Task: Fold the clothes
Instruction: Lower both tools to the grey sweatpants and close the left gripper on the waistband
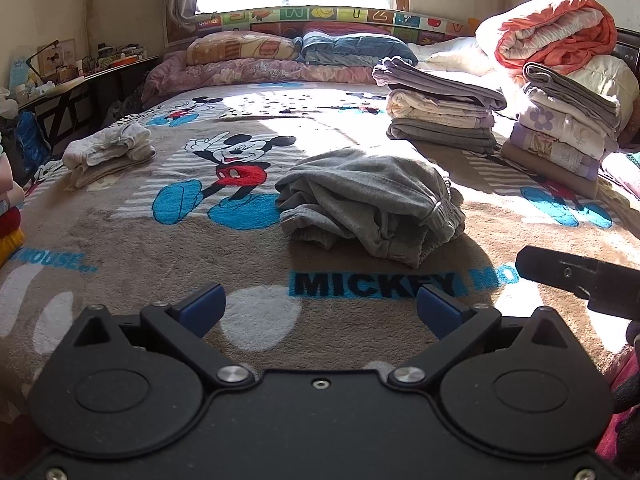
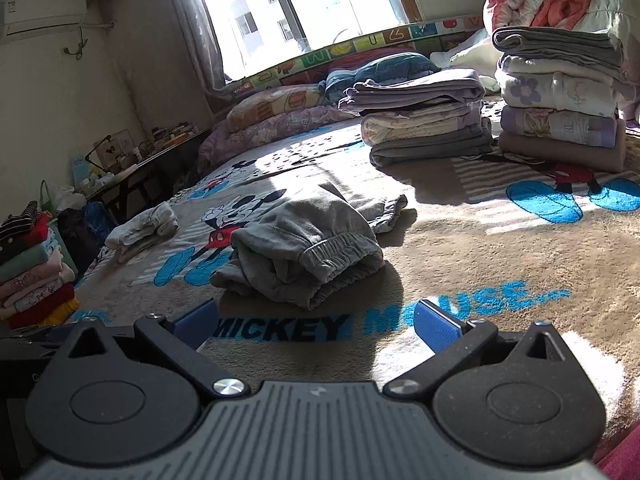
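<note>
Jaws: both pairs are seen spread wide apart, with nothing between the blue pads; the left gripper point(image 1: 321, 310) and the right gripper point(image 2: 316, 326) are held low over the blanket, short of the grey garment.
Grey garment point(image 1: 370, 200): crumpled in a loose heap on the Mickey Mouse blanket point(image 1: 140, 248), just beyond the printed word MICKEY; an elastic cuff is turned toward the cameras.
Two folded stacks point(image 1: 442, 106): set behind the grey garment and to its right, side by side, well apart from it.
Small pale folded pile point(image 1: 108, 154): laid to the left of the grey garment, near the bed edge.
Rolled orange-and-white quilt point(image 1: 552, 30): seen behind the right-hand stack.
Pillows point(image 1: 244, 50): lined up far behind the grey garment, under the window.
</note>
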Tool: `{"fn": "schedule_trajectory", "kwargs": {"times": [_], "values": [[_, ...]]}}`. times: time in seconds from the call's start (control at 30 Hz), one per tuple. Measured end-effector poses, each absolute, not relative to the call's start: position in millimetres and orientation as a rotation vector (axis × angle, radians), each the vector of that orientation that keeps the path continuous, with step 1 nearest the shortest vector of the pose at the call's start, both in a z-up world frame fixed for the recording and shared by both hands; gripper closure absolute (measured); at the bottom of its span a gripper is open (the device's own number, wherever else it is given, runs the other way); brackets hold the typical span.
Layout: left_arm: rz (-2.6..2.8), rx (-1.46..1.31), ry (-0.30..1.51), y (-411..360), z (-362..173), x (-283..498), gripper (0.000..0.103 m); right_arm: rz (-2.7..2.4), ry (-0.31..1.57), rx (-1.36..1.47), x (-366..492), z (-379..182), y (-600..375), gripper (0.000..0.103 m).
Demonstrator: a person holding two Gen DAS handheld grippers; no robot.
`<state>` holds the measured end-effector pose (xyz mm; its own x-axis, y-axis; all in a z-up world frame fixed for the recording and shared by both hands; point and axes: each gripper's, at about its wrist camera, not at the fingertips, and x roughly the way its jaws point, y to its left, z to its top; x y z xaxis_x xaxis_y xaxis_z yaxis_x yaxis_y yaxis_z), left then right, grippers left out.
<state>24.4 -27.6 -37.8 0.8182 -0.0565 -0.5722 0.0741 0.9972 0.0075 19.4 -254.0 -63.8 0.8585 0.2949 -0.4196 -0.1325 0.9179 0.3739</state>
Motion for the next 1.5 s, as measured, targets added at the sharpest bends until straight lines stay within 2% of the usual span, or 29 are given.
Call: {"fn": "schedule_trajectory", "kwargs": {"times": [0.2, 0.4, 0.67, 1.1, 1.27, 1.4, 1.5], "values": [[-0.1, 0.066, 0.544, -38.0, -47.4, 30.5, 0.0, 0.241, 0.431, 0.378, 30.2, -77.3, -264.3, 0.0], [-0.175, 0.136, 0.614, -51.7, -52.3, 43.8, 0.0, 0.25, 0.388, 0.429, 38.2, -80.2, -276.4, 0.0], [-0.209, 0.2, 0.591, -67.1, -55.2, 63.7, 0.0, 0.261, 0.414, 0.538, 57.7, -90.8, -298.9, 0.0], [-0.347, 0.608, 0.422, -133.4, -65.0, 90.9, 0.003, 0.255, 0.439, 0.844, 63.6, -119.7, -336.5, 0.0], [-0.386, 0.795, 0.388, -150.8, -83.2, 101.3, 0.015, 0.229, 0.438, 0.907, 64.5, -126.6, -346.2, 0.0], [-0.421, 0.899, 0.395, -158.9, -98.7, 109.9, 0.034, 0.209, 0.44, 0.949, 65.5, -132.3, -352.8, 0.0], [-0.439, 1.0, 0.397, -164.0, -114.2, 112.8, 0.035, 0.197, 0.444, 0.972, 66.2, -135.5, -356.1, 0.0]]}}
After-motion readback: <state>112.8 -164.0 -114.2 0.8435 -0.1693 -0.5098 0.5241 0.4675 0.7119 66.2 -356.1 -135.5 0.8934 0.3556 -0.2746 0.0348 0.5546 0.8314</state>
